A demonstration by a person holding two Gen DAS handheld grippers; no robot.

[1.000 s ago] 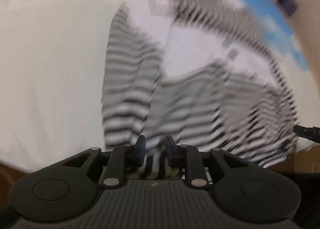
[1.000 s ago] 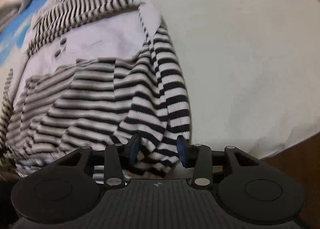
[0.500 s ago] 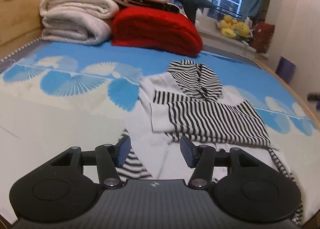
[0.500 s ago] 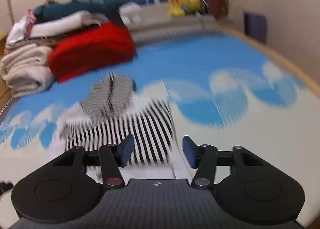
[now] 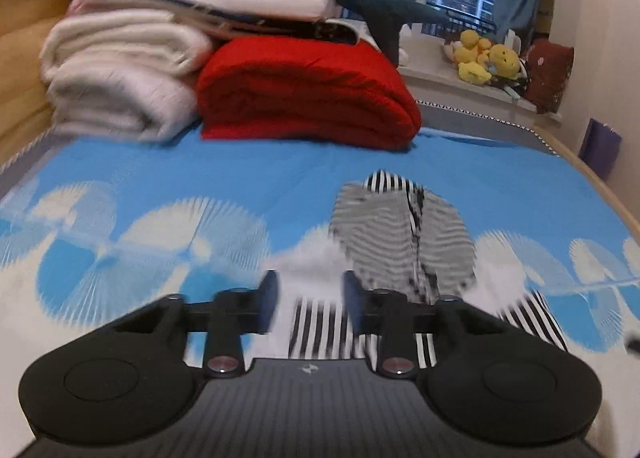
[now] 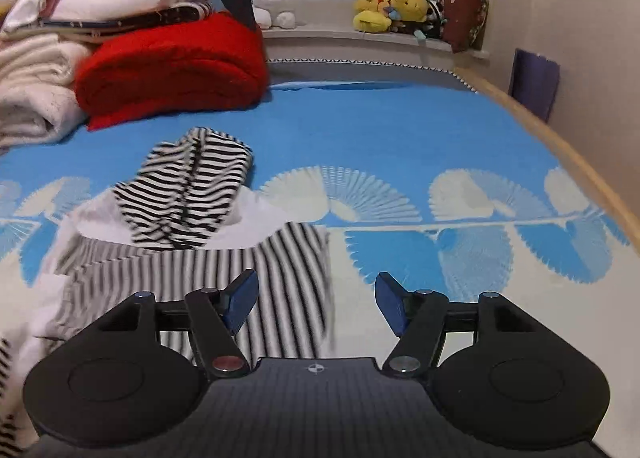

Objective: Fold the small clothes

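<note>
A small black-and-white striped hooded garment (image 6: 188, 194) lies on the blue and white patterned bed cover, its lower part folded up over the body, its hood (image 5: 404, 242) pointing to the far side. My left gripper (image 5: 308, 298) is open and empty, above the garment's near folded part. My right gripper (image 6: 316, 298) is open wide and empty, over the garment's right edge (image 6: 312, 270).
A folded red blanket (image 5: 308, 90) and a stack of white blankets (image 5: 120, 74) with a dark plush shark on top lie at the far end of the bed. Yellow plush toys (image 6: 384, 6) sit on the window sill. The bed's wooden edge (image 6: 560, 146) runs along the right.
Both grippers held the garment's striped hem one second ago. They have let it go, opened, and risen to look level across the bed. The hem now lies folded over the body.
</note>
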